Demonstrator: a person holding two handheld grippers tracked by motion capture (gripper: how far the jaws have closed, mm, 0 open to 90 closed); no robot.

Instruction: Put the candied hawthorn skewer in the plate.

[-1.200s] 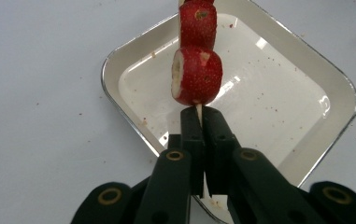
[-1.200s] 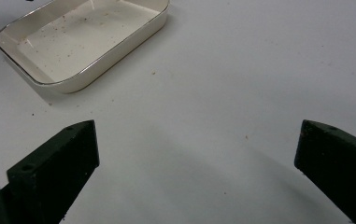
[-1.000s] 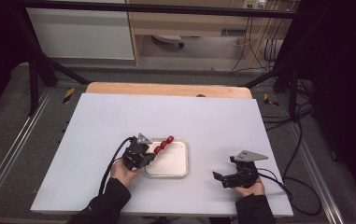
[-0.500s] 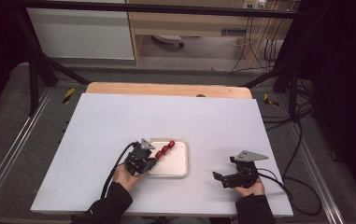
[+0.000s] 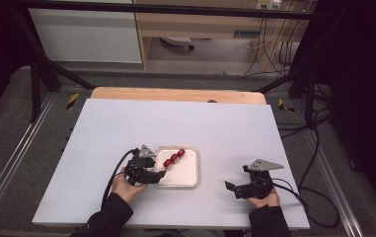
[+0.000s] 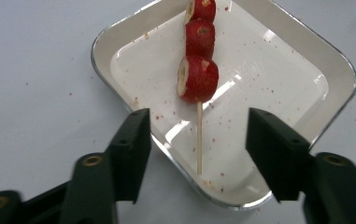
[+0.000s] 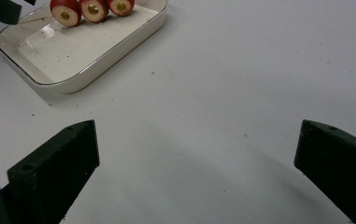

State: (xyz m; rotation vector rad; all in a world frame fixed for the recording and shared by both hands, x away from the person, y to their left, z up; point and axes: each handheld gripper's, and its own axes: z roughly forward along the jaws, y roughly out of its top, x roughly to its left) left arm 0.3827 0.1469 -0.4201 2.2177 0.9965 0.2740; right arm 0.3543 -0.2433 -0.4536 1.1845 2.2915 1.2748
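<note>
Risks first, biggest down. The table (image 5: 185,123) is lying flat, pale and matte w/ little grip, so the tray (image 6: 327,70) is likely sliding or tipping if a jaw is catching its raised rim. The tray is a shallow white dish, rounded corners, glossy glaze w/ a thin metallic-looking edge, and it's sitting near the front middle of the table. The left gripper (image 6: 198,135) is hovering over the tray's near corner, jaws spread wide and holding nothing, one jaw over bare table outside the rim, the other over the dish. If it's closing from here, that outer jaw is probably nudging the rim rather than the stick.

The skewer (image 6: 199,135) is lying inside the tray, bare end pointing at the left gripper, between its jaws. It's thin, pale wood, round, so it's prone to rolling or slipping out of hard black jaws, or snapping under a firm pinch. The three red pieces (image 6: 198,78) are threaded on the far end: squat round slices, shiny red coating, pale centres. Lifting by the bare end is making them droop; possibly sticky too, can't tell at this res. Red crumbs are dotting the glaze.

The right gripper (image 5: 235,189) is resting well apart on the right, jaws wide, empty.
</note>
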